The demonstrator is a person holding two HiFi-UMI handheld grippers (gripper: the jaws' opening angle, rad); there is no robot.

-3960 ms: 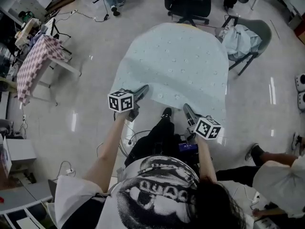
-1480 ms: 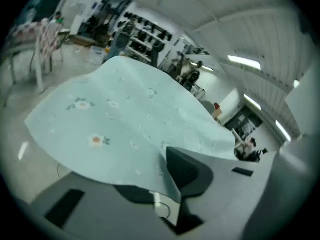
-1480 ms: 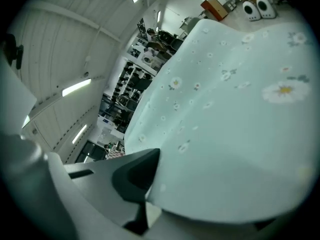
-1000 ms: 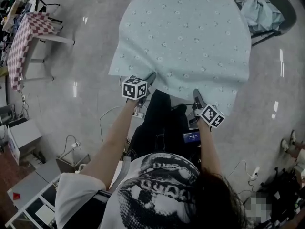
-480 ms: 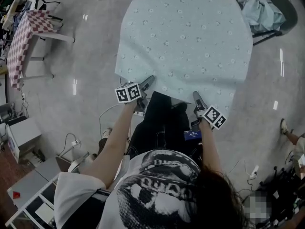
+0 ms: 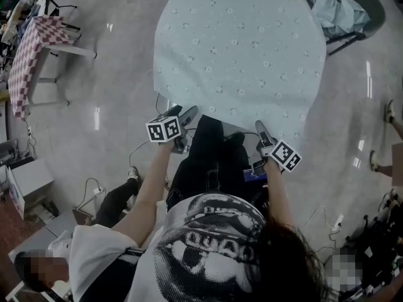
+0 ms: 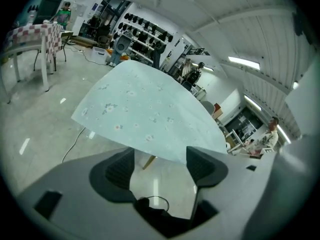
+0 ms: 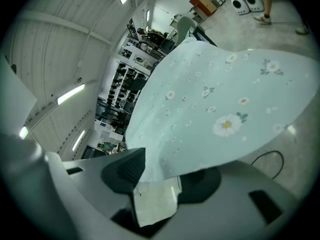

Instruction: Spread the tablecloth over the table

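Two grippers, two cloths, two counters, one chair.
One left gripper (image 6: 187, 114) and one right gripper (image 6: 259, 128), each bearing one marker cube, two cubes in all. One flowered tablecloth (image 6: 239, 49) lies over one counter (image 7: 147, 160), of which a single leg shows in the left gripper view. At the far left, one checked cloth (image 6: 28, 55) covers a second counter (image 6: 74, 51). One chair (image 6: 370, 4) stands at the far right with one pale garment (image 6: 330, 11) on it. Two shoes (image 6: 389, 112) show at the right edge.

The tablecloth (image 6: 239, 43) is matt printed cloth; the floor (image 6: 119, 106) glossy.
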